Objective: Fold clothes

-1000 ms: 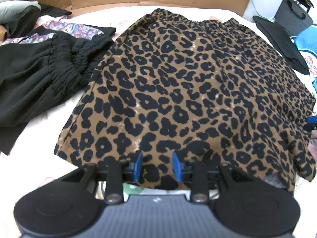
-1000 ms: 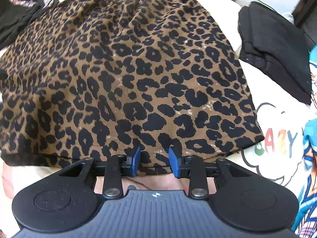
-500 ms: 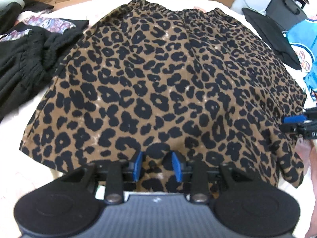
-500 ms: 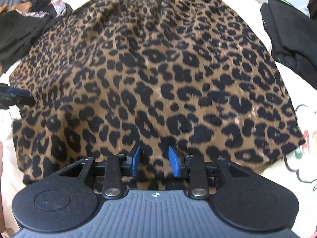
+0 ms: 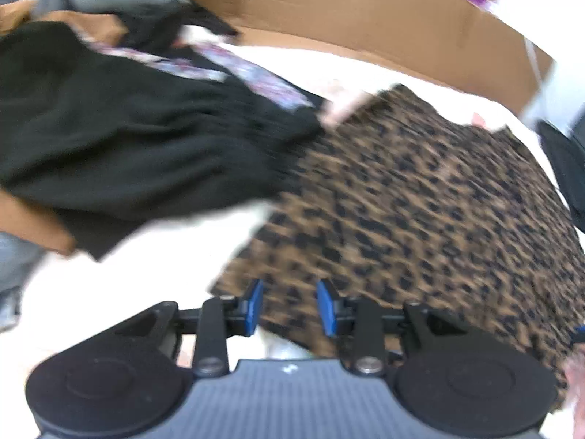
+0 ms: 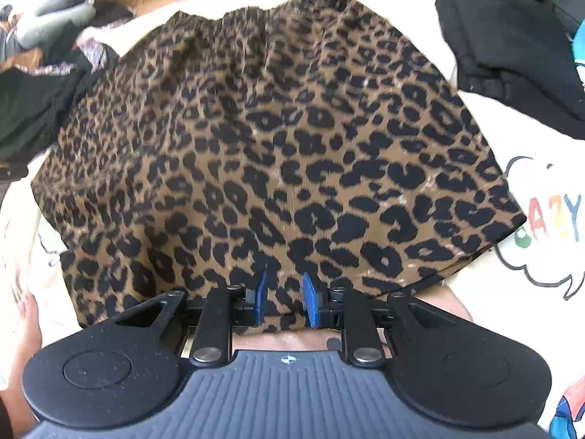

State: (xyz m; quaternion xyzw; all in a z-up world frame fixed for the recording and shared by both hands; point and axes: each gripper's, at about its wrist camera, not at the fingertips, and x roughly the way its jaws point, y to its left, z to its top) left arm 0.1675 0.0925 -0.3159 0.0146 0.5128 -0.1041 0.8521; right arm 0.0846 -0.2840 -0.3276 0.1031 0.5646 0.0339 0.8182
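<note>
White bed sheet (image 6: 486,117) bearing leopard-print skirt (image 6: 278,153) spread flat, waistband far, hem nearest and crosswise; right gripper (image 6: 282,298) at mid-hem, left gripper (image 5: 289,305) at left hem corner, both jaws apart, gripping nothing.

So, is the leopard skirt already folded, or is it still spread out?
Spread out. In the right wrist view the leopard skirt lies flat in a single layer, from gathered waistband to hem, with no fold across it.
</note>
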